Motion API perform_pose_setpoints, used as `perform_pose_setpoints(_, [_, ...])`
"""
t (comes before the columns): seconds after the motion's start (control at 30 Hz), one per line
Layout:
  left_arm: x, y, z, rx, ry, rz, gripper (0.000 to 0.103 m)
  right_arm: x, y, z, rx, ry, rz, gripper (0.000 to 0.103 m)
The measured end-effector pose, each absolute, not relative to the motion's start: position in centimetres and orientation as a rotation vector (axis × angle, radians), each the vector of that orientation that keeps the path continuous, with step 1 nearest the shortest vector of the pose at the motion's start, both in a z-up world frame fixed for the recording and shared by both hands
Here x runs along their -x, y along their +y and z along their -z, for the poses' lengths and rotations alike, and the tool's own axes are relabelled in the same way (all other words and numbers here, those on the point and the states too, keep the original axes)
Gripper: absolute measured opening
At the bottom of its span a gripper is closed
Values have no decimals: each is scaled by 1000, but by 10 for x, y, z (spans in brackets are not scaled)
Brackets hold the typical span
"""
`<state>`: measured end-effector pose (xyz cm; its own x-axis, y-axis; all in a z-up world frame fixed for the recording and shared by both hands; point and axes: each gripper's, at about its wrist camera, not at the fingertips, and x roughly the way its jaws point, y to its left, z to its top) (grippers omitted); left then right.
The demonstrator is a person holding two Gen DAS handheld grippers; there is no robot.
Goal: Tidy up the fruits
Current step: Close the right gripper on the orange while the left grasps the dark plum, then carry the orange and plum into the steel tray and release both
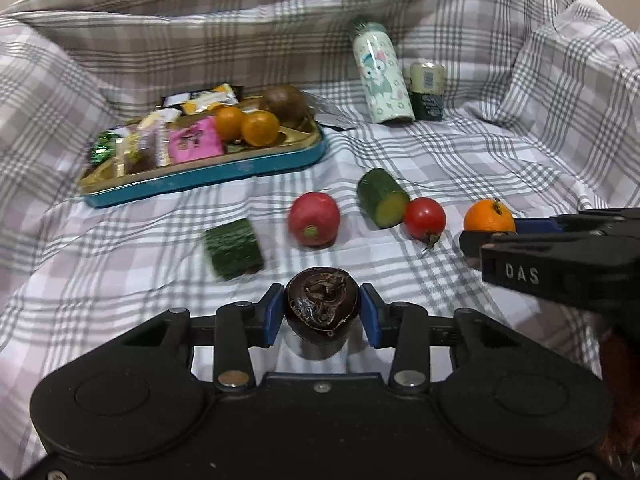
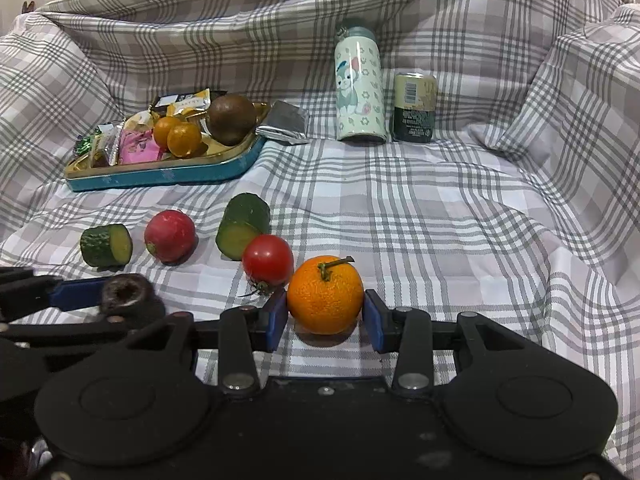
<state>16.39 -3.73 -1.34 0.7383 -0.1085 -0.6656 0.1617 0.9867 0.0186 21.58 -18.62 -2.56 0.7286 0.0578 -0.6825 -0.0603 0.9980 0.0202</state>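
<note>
My left gripper (image 1: pixel 322 310) is shut on a dark brown, wrinkled round fruit (image 1: pixel 322 304), held just above the checked cloth. In the right wrist view that same gripper (image 2: pixel 120 309) and dark fruit (image 2: pixel 125 293) show at the left edge. My right gripper (image 2: pixel 325 317) is shut on an orange with a green stem (image 2: pixel 325 294), which rests low on the cloth. Seen from the left wrist, the right gripper (image 1: pixel 494 238) reaches in from the right around the orange (image 1: pixel 489 216). A teal tray (image 2: pixel 168 176) at the back left holds two small oranges (image 2: pixel 178 136) and a brown round fruit (image 2: pixel 231 119).
On the cloth lie a red tomato (image 2: pixel 267 259), a long cucumber piece (image 2: pixel 242 229), a red radish (image 2: pixel 170 235) and a short cucumber piece (image 2: pixel 105 245). Snack packets (image 2: pixel 138 146) fill the tray's left. A foil packet (image 2: pixel 285 122), patterned bottle (image 2: pixel 359 88) and green can (image 2: pixel 414 108) stand behind. Cloth folds rise all around.
</note>
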Motion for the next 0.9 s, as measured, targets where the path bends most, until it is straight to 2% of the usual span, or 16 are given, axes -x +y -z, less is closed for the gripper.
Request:
perform_pose_setpoints(0.63, [-83,11,1,66,696,59,49,-184,-182,10,38,662,-126,42])
perform_pose_setpoints(0.9, [-63,16,-1,106,693,54,49,-139,-179,1,52,646,-132,42])
